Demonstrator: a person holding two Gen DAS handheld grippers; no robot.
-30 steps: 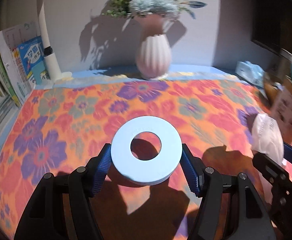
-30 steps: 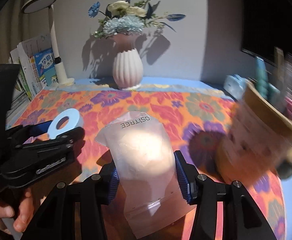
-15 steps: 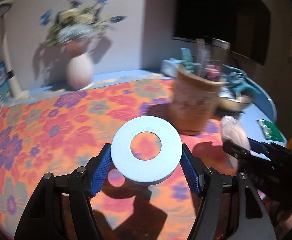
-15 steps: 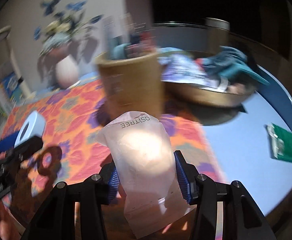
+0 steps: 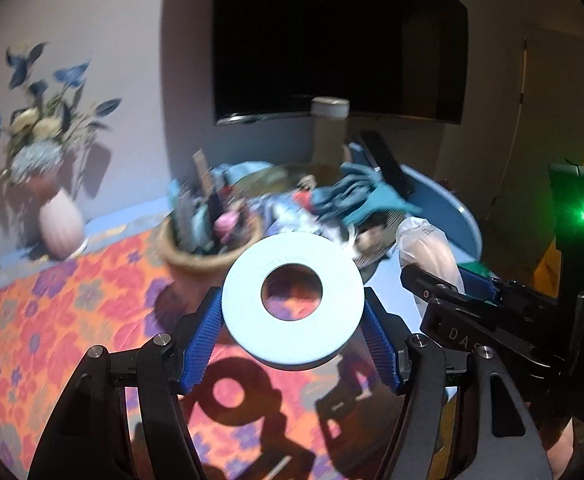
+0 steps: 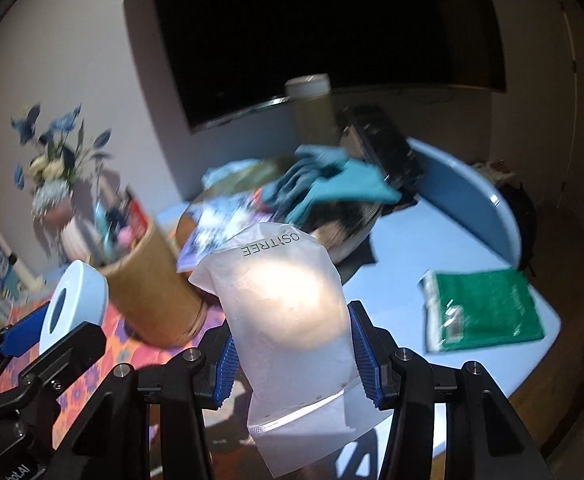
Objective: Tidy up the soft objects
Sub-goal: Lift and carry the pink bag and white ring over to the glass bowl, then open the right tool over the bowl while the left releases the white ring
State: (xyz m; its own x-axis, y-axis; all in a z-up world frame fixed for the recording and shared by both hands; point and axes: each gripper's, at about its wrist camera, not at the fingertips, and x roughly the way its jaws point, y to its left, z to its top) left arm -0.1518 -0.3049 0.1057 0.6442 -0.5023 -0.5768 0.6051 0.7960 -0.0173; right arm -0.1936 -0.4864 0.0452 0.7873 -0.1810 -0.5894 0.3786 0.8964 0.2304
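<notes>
The left gripper's blue ribbed fingers are clamped on opposite edges of a pale blue foam ring, which is held flat and clear of the floral tablecloth; its shadow falls on the cloth at about 6 o'clock from the ring. The right gripper is closed on a translucent pouch printed OSTREE, pinched at its sides with the sealed end hanging below the fingers.

Outward from the ring in the left view, a tan round container stuffed with upright items stands at 10 o'clock, and a shallow basket heaped with teal gloves lies at 1 o'clock. The right gripper with its pouch sits at 3 o'clock, near but apart. In the right view the basket is at 12 o'clock beyond the pouch, the tan container at 9 o'clock, and a green packet lies on the blue tabletop at 3 o'clock. A vase of flowers stands at the far left.

Both loads look to be mid-carry toward the basket, which seems the likely drop place. To do this well, bring each over the pile before releasing, keep the two grippers from colliding, lower close to the heap so the light ring does not bounce out, and open one gripper at a time.
</notes>
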